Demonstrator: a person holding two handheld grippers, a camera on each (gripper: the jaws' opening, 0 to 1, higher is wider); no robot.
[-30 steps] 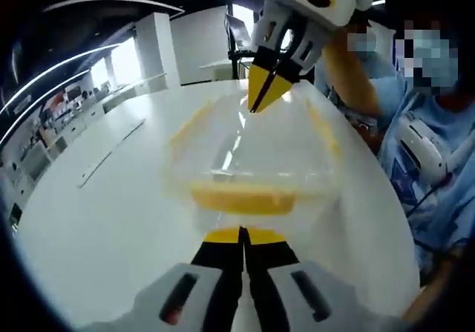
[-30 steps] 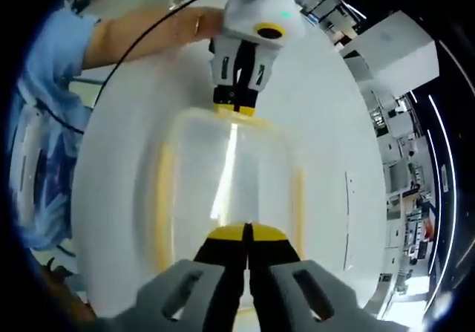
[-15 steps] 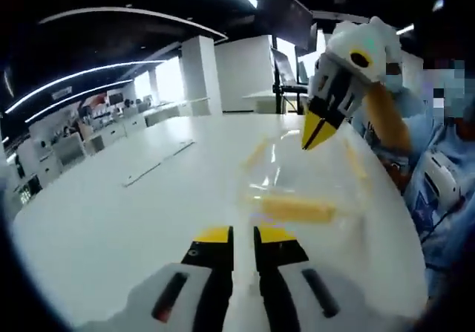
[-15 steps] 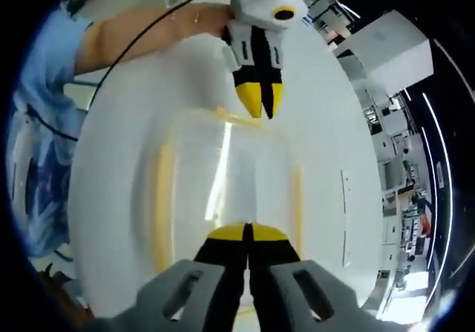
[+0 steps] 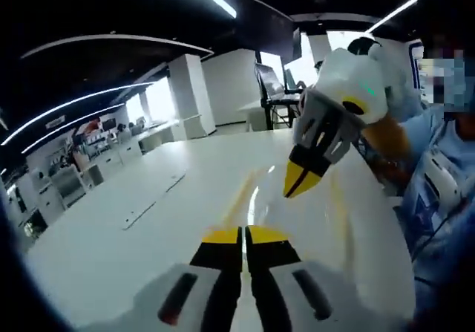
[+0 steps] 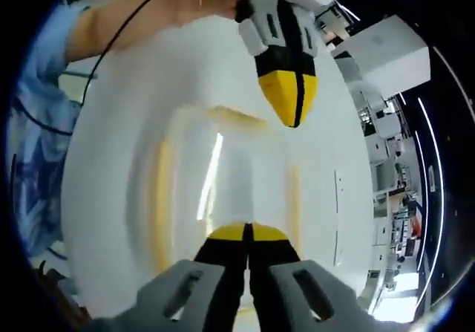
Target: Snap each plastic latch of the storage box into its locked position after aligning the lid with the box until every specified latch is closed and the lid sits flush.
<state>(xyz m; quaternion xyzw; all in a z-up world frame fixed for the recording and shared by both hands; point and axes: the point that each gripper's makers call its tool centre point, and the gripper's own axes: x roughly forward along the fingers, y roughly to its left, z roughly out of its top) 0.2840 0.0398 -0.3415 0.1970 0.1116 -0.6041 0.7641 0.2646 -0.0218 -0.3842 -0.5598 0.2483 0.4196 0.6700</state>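
Left gripper view, near: left gripper (image 5: pixel 243 237) w/ yellow tips pressed together, nothing between them, over the white table (image 5: pixel 111 235). Just beyond the tips the clear storage box (image 5: pixel 297 213) shows as a blurred patch w/ a yellow latch (image 5: pixel 239 194) streak running away along its left side. Above the box's far part, to the right, the right gripper (image 5: pixel 299 181) points down w/ its yellow tips together, holding nothing; can't tell if it touches the lid. Behind it a person's forearm (image 5: pixel 386 135) and light blue sleeve (image 5: pixel 445 198). Far left: office desks (image 5: pixel 82 161) and a white pillar (image 5: pixel 185 94).

Right gripper view, near: right gripper (image 6: pixel 247 233) tips closed flat on each other, empty, sitting at the near edge of the storage box (image 6: pixel 223 191). Box lies on the table (image 6: pixel 111 124), lid on; yellow latches along the left (image 6: pixel 159 206) and far (image 6: pixel 234 115) sides, fainter one on the right. All motion-blurred, so can't tell if the latches are snapped down. Past the far edge, the left gripper (image 6: pixel 291 98) hangs above the table w/ tips together, clear of the box. Person's forearm (image 6: pixel 148 12) at far left.
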